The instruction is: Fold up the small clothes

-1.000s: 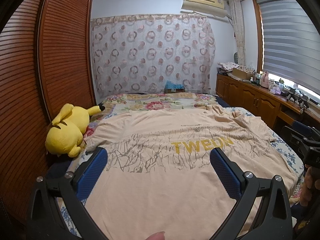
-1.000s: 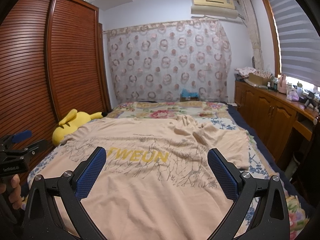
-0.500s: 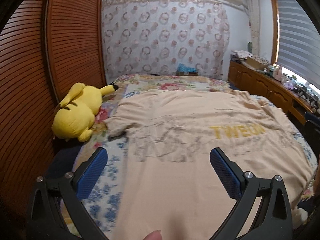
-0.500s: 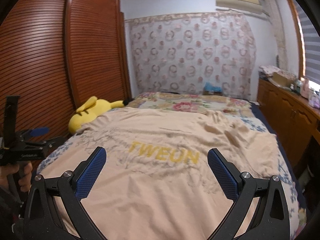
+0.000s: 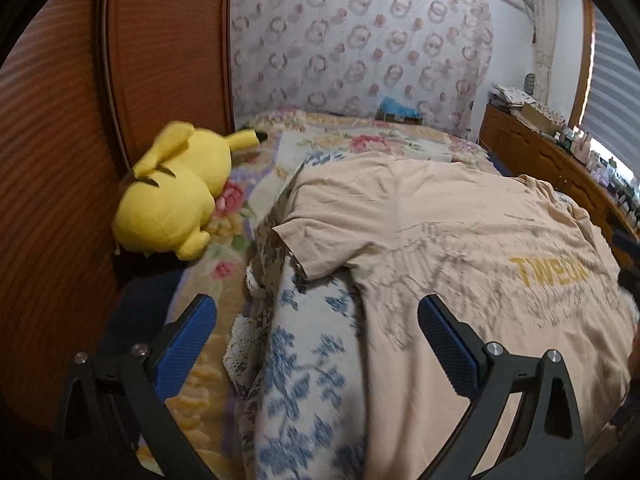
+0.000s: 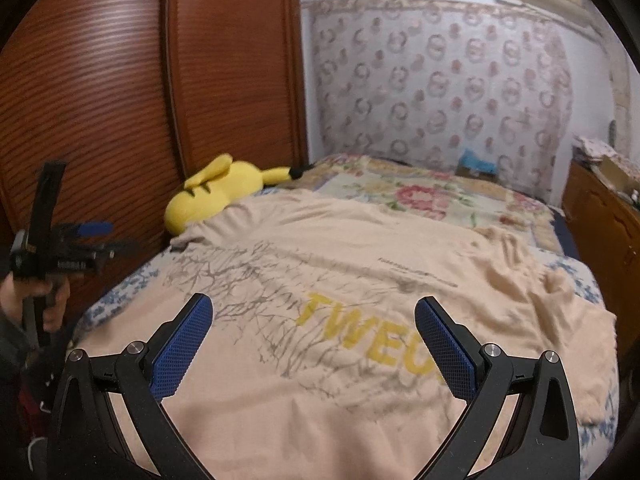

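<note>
Holding both grippers above the bed, I have my left gripper (image 5: 316, 332) with its blue pads spread wide apart and nothing between them. Beneath and ahead of it lies the blue-flowered bedspread (image 5: 308, 364), and the beige T-shirt (image 5: 460, 240) spreads flat to its right and forward, its near short sleeve (image 5: 312, 240) lying just ahead of the gap between my fingers. The yellow lettering (image 5: 552, 272) on the shirt sits farther right. Ahead and to the left of this gripper a yellow Pikachu plush (image 5: 176, 196) rests against the slatted wooden wardrobe door (image 5: 60, 128).

My right gripper (image 6: 314, 334) is likewise spread wide, gripping nothing, and hangs over the middle of the T-shirt (image 6: 340, 248), with the yellow lettering (image 6: 360, 336) directly ahead between the fingers. The shirt's far right sleeve (image 6: 528, 272) is bunched and wrinkled ahead to the right. The plush (image 6: 216, 188) lies ahead to the left at the shirt's far corner. Far left of this gripper I can see my left hand (image 6: 44, 304) gripping the other tool's handle. A ring-patterned curtain (image 6: 440, 80) hangs beyond the bed.
</note>
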Motion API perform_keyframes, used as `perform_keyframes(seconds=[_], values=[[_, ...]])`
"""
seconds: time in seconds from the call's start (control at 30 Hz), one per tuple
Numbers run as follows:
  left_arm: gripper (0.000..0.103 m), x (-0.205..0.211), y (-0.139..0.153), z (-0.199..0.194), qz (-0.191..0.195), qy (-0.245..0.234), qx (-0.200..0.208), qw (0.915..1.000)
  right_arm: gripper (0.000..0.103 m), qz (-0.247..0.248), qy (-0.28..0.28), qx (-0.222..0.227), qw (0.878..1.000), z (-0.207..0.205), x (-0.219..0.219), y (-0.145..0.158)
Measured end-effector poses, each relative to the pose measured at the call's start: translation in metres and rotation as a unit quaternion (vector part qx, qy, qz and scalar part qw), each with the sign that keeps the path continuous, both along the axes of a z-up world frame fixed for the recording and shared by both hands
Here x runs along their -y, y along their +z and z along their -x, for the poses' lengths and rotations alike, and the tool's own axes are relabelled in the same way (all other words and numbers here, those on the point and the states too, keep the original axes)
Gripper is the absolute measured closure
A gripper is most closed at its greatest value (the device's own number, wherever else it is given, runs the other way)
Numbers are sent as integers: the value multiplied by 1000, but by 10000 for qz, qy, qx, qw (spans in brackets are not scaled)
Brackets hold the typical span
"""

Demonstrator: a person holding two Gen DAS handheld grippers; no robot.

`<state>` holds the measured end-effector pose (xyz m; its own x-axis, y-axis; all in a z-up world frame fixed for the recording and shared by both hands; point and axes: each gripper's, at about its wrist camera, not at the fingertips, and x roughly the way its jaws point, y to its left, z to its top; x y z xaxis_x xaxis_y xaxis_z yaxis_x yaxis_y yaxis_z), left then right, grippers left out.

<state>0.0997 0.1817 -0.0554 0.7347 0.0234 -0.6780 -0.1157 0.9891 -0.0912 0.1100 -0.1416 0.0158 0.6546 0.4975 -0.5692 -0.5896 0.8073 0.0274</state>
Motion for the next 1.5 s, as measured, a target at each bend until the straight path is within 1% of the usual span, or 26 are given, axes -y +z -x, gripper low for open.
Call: perform_keyframes(seconds=[0.1, 0.2, 0.27, 0.33, 0.4, 0.43, 0.53, 0.6, 0.7, 0.73, 0.77, 0.83, 0.87, 0.9, 0.93, 1.0, 1.07, 1.17, 1.23, 1.3, 1.37, 1.43, 1.5], values=[[7, -14, -7, -25, 153, -15, -199, 9997, 0, 145, 145, -164, 9997, -17, -14, -12], [14, -26, -13, -48, 374, -11, -326, 9988, 0, 240, 281, -307, 9988, -35, -25, -20], [16, -32, -19, -63, 504, -13, -414, 9979, 0, 255, 337, -368, 9984, -46, -31, -23], [31, -37, -26, -75, 620, -23, -525, 9967, 0, 254, 390, -443, 9979, -56, -38, -25], [35, -44, -32, -85, 753, -17, -659, 9950, 0, 258, 445, -521, 9973, -65, -43, -27], [42, -46, -35, -90, 809, -10, -721, 9941, 0, 258, 474, -546, 9970, -69, -45, -29], [48, -55, -43, -103, 1099, 37, -894, 9899, 0, 275, 569, -630, 9960, -80, -53, -32], [48, -59, -49, -109, 1329, 22, -995, 9861, 0, 285, 616, -661, 9955, -83, -55, -33], [48, -61, -52, -115, 1481, 4, -1038, 9835, 0, 307, 658, -715, 9948, -89, -59, -38], [55, -61, -51, -115, 1504, -19, -1029, 9833, 0, 299, 670, -748, 9945, -90, -59, -39], [59, -60, -49, -116, 1515, -46, -1005, 9833, 0, 290, 683, -779, 9942, -92, -59, -41], [83, -56, -43, -116, 1443, -108, -957, 9848, 0, 285, 700, -816, 9938, -94, -59, -44], [88, -52, -39, -115, 1223, -91, -920, 9882, 0, 279, 703, -829, 9937, -94, -60, -45], [96, -49, -35, -115, 1054, -76, -894, 9904, 0, 264, 707, -850, 9935, -94, -58, -45], [99, -47, -32, -115, 922, -117, -863, 9919, 0, 252, 705, -864, 9934, -95, -58, -46], [102, -40, -24, -115, 716, -196, -801, 9940, 0, 225, 699, -882, 9934, -95, -57, -47], [102, -34, -14, -112, 554, -229, -684, 9959, 0, 214, 692, -891, 9934, -96, -57, -48], [103, -18, 9, -112, 459, -483, -415, 9969, 0, 209, 680, -879, 9936, -96, -55, -48], [103, -1, 24, -116, 428, -718, -291, 9961, 0, 206, 662, -862, 9939, -96, -54, -47], [102, 25, 38, -122, 446, -1085, -220, 9929, 0, 207, 636, -842, 9942, -97, -51, -46], [102, 54, 49, -126, 372, -1452, -213, 9885, 0, 197, 587, -812, 9948, -99, -48, -43], [92, 72, 59, -125, 297, -1677, -148, 9853, 0, 179, 526, -793, 9953, -100, -44, -41], [85, 78, 67, -121, 220, -1770, -94, 9839, 0, 164, 452, -798, 9956, -102, -40, -40]])
